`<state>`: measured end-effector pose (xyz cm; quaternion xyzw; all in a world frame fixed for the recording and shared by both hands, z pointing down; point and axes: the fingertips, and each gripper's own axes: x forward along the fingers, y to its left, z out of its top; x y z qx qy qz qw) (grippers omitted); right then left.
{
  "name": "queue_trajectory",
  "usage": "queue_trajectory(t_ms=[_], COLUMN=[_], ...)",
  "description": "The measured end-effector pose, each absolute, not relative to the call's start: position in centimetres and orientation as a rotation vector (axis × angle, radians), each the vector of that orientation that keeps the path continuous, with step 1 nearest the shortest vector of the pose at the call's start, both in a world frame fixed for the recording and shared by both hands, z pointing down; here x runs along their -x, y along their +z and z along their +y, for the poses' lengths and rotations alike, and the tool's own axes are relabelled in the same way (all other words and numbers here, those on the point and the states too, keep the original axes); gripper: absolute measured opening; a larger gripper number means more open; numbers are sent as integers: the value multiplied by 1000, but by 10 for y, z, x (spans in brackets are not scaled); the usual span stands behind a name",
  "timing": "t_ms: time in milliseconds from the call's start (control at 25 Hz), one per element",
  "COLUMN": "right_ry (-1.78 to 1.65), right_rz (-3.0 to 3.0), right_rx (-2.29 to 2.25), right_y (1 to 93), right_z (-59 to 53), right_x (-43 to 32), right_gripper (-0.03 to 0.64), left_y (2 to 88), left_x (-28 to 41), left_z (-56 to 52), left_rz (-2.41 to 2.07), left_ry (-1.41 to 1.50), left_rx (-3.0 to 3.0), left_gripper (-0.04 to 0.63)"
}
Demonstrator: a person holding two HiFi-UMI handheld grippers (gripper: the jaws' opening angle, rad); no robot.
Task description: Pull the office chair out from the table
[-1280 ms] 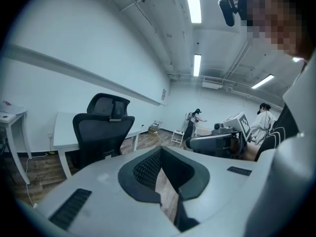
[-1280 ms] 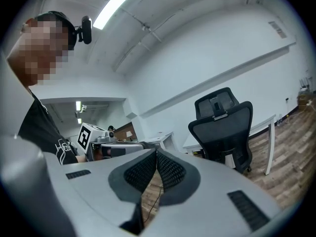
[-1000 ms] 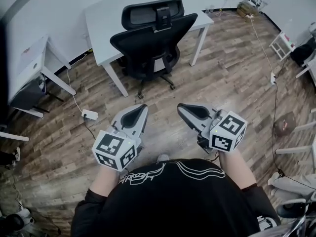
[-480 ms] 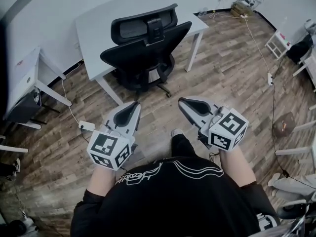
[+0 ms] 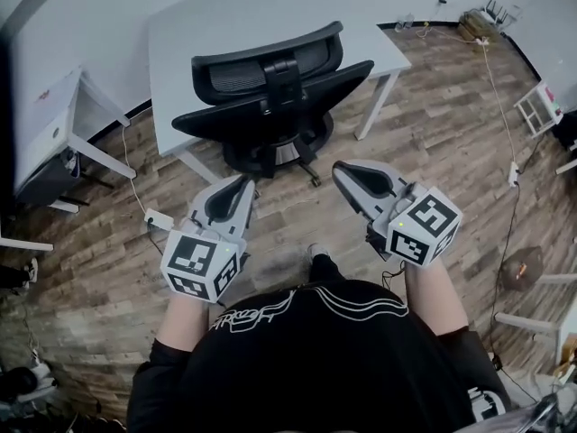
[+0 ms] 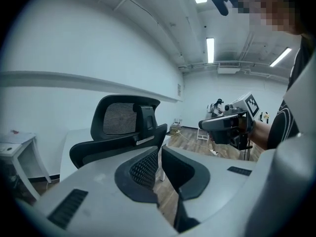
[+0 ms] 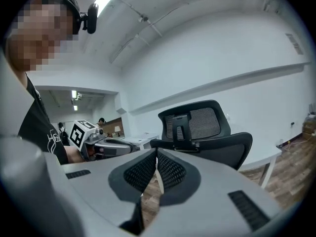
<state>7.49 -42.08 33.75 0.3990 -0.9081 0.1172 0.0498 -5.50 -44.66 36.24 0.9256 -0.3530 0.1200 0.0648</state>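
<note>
Both arms reach forward side by side; the left gripper (image 5: 233, 197) and right gripper (image 5: 358, 180) have jaws closed together, empty.

Black mesh-back office chair (image 5: 270, 97) upright, seat tucked under white table (image 5: 189, 25), back facing out.

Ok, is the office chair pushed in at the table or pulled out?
Pushed in: the office chair stands tight against the near edge of the table, its backrest facing the person.
</note>
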Motion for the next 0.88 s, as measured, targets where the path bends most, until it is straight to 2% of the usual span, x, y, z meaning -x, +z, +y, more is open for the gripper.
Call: queue_trajectory(t_ms=[480,760,880], right_ry=[160,15,-101], right_rz=[-2729,-2657,-2575], right_rx=[-1180,-1158,-1116], right_y=[336,330,335], right_z=[-507,-547,-558], right_x=[-153,-180,-184], right_gripper=[38,45,123], left_y=[388,388,389], left_x=[53,66,78], left_z=[-519,-542,-552], left_rz=[-1410,-1540,-1590], left_ry=[557,706,786], left_rx=[-2708,-2703,-2705], left_gripper=[15,101,139])
